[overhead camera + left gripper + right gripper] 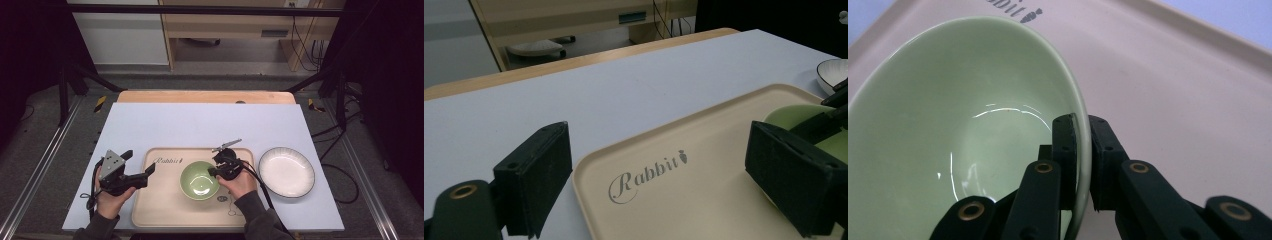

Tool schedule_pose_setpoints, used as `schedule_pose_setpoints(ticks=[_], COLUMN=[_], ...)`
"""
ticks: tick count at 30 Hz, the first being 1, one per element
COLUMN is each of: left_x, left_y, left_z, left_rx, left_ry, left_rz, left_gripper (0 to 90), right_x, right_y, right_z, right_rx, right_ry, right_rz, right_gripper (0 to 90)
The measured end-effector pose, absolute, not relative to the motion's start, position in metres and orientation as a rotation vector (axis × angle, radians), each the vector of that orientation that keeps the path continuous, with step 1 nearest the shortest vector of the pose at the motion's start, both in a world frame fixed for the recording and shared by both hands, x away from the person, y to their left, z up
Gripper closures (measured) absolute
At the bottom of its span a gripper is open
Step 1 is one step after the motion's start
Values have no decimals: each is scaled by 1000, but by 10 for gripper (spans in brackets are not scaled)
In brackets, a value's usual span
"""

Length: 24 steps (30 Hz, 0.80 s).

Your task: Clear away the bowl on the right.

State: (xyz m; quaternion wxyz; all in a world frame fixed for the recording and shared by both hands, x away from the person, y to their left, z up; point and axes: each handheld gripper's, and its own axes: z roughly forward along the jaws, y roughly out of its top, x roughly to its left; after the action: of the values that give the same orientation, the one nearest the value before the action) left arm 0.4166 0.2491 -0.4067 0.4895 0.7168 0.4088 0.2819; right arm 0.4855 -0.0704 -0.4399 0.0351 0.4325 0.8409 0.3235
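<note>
Green ceramic bowl [948, 125] sits mid-tray [150, 210], near the worktop's front edge. Right gripper [1083, 165] fingers pinch its rim. Left gripper [664, 180] fingers gape, empty. Glazed, slippery, breakable: the rim looks the only hold.

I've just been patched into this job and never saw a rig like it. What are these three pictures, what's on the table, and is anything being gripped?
There is no robot arm: a person holds a hand-held two-jaw tool in each hand. The high view looks down on the table from above; each of the other two pictures comes from a camera riding on one tool, looking along its black jaws.

On the pale blue table top lies a beige plastic tray printed "Rabbit", with a pale green ceramic bowl in it. A white plate with a dark rim sits right of the tray.

The right gripper is clamped on the bowl's rim, one jaw inside and one outside. The left gripper is open, holding nothing, over the tray's left edge.
</note>
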Motion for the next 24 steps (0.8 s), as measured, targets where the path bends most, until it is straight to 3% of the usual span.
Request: schedule_pose_setpoints(ticks=[24], left_x=[417], left_y=[249], left_z=[-407], left_rx=[1745], left_ry=[994], left_rz=[684], left_gripper=[111], right_x=[488], right_y=[-73], right_z=[-445], right_rx=[1326], right_ry=[2591], right_rz=[996], right_gripper=[817])
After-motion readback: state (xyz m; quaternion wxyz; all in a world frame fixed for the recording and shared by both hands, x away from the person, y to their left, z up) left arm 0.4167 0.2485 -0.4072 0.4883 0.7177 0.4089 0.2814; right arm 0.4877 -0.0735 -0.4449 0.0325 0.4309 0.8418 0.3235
